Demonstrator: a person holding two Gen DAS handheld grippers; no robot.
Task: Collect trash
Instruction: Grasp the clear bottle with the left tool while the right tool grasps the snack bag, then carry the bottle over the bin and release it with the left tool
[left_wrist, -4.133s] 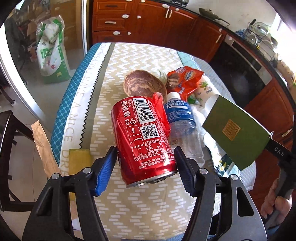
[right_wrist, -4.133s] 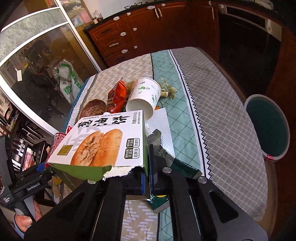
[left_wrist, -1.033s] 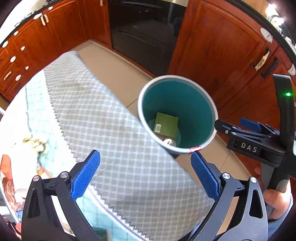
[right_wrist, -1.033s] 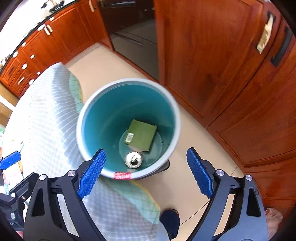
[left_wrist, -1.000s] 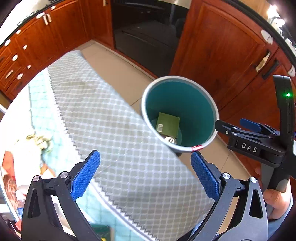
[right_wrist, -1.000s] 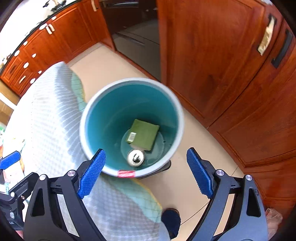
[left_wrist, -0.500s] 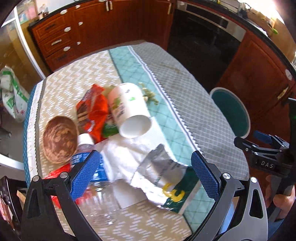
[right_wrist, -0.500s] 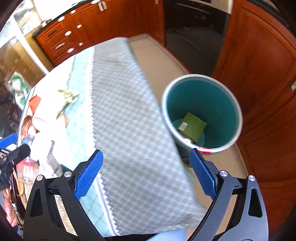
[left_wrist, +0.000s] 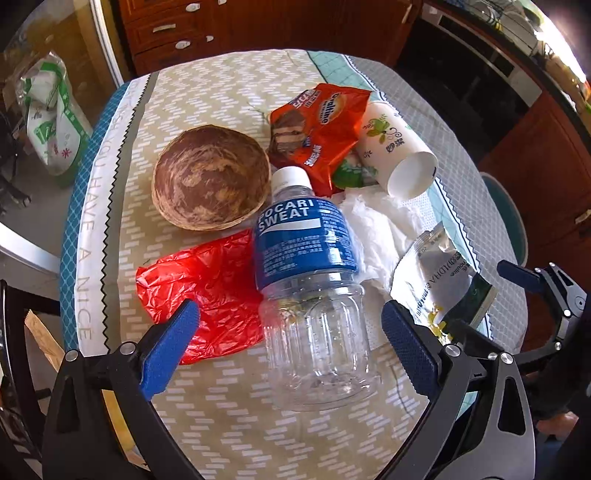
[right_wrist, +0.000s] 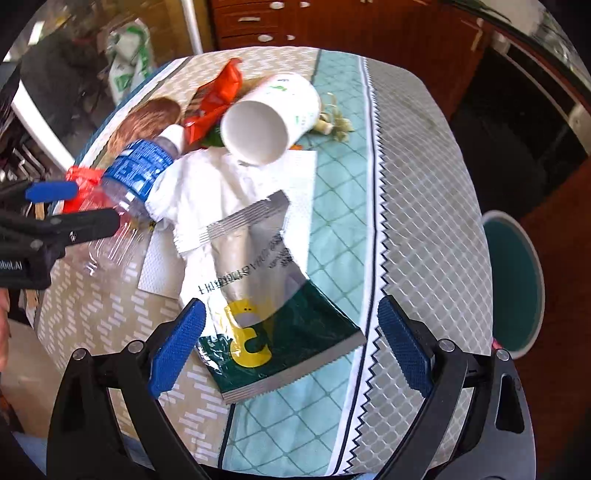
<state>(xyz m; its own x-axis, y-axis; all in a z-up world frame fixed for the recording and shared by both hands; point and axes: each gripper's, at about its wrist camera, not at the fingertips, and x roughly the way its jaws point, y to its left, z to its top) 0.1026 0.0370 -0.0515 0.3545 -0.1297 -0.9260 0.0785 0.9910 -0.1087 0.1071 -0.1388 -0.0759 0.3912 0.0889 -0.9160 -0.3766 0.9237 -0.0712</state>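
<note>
A clear Pocari Sweat bottle (left_wrist: 310, 280) lies on the table between the pads of my open left gripper (left_wrist: 291, 349), untouched. A red plastic bag (left_wrist: 207, 291) lies left of it. My open right gripper (right_wrist: 291, 345) hovers over a torn silver and green foil packet (right_wrist: 266, 295), also in the left wrist view (left_wrist: 439, 280). A white paper cup (right_wrist: 269, 118) lies on its side beyond. The bottle shows in the right wrist view (right_wrist: 136, 173) too.
A coconut shell (left_wrist: 210, 177), an orange snack wrapper (left_wrist: 317, 133) and crumpled white tissue (left_wrist: 380, 229) lie on the patterned tablecloth (left_wrist: 221, 413). The teal trash bin (right_wrist: 513, 280) stands on the floor off the table's right edge. Wooden cabinets stand behind.
Both grippers have swung away from the trash bin back over the table. The left now straddles the bottle and the right is over the foil packet. Both stay open and empty.
</note>
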